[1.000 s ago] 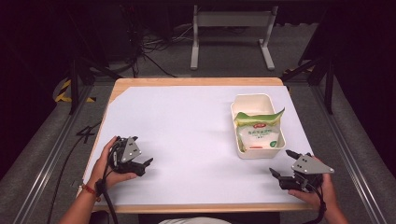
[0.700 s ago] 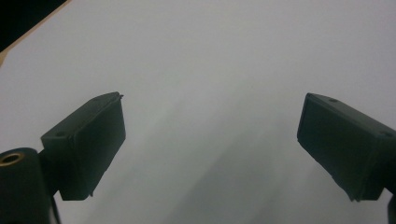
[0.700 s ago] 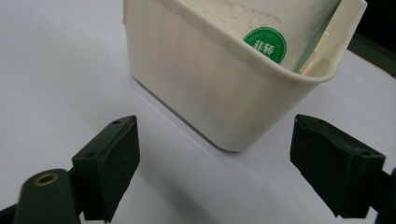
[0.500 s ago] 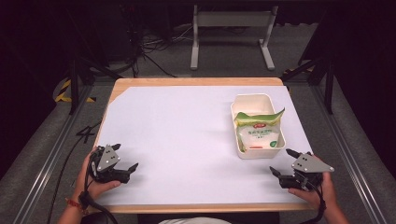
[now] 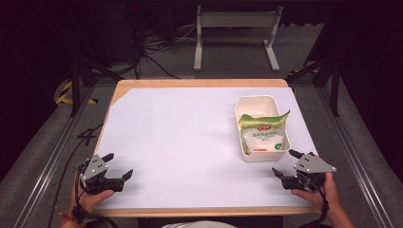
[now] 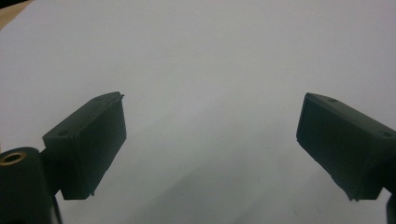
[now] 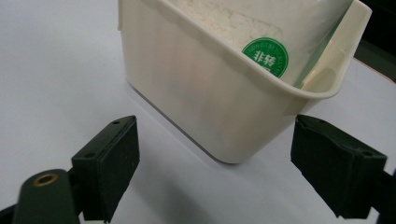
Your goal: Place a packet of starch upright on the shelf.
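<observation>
A cream plastic bin [image 5: 247, 102] stands at the right of the white table sheet. Inside it lies a clear bag of white powder [image 5: 263, 133] with a green top edge and a green round label [image 7: 265, 57]. My right gripper [image 5: 285, 164] rests on the sheet just in front of the bin's near right corner [image 7: 233, 140], open, nothing between its jaws. At the table's front left corner my left gripper [image 5: 119, 166] sits open over bare white sheet [image 6: 210, 93], far from the bin.
The white sheet [image 5: 180, 137] covers most of the wooden table [image 5: 190, 83], whose front edge runs just behind both hands. Beyond the far edge stand a grey metal frame [image 5: 235, 33] and floor cables [image 5: 142, 52]. Metal rails flank the table.
My left gripper has drawn back and to the left, from the near-left part of the sheet to the front left corner. The right gripper and the bin have stayed put.
</observation>
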The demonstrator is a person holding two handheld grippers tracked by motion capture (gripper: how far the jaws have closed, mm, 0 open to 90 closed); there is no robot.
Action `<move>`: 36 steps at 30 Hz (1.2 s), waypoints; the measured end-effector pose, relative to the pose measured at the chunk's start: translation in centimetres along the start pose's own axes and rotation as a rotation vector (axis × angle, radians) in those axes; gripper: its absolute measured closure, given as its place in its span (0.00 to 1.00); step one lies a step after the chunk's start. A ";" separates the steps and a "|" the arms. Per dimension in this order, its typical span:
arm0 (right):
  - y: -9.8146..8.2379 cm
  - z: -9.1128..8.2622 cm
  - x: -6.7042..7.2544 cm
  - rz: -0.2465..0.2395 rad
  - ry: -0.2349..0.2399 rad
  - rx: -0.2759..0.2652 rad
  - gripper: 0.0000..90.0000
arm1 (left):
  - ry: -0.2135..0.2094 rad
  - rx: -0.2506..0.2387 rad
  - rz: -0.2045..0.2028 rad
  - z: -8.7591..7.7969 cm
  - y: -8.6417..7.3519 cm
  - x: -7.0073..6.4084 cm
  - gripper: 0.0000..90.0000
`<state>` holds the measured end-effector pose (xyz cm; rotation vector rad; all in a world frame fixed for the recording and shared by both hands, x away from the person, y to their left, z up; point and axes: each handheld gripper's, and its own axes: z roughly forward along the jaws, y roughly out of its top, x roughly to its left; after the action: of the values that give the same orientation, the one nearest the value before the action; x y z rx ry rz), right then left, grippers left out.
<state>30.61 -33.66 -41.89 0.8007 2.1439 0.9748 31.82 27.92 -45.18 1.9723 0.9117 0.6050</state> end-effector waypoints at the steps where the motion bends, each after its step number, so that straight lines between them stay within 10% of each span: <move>1: 0.0 0.0 -0.1 0.000 -0.001 0.002 0.17 | 0.000 -0.001 -0.002 0.0 0.0 0.0 0.10; 36: 0.0 -0.1 -0.2 0.002 -0.001 -0.004 0.17 | 0.008 0.003 0.047 0.2 0.2 -0.3 0.11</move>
<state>30.66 -33.84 -41.84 0.8008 2.1403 0.9792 31.87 27.55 -45.15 2.0002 0.8737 0.6385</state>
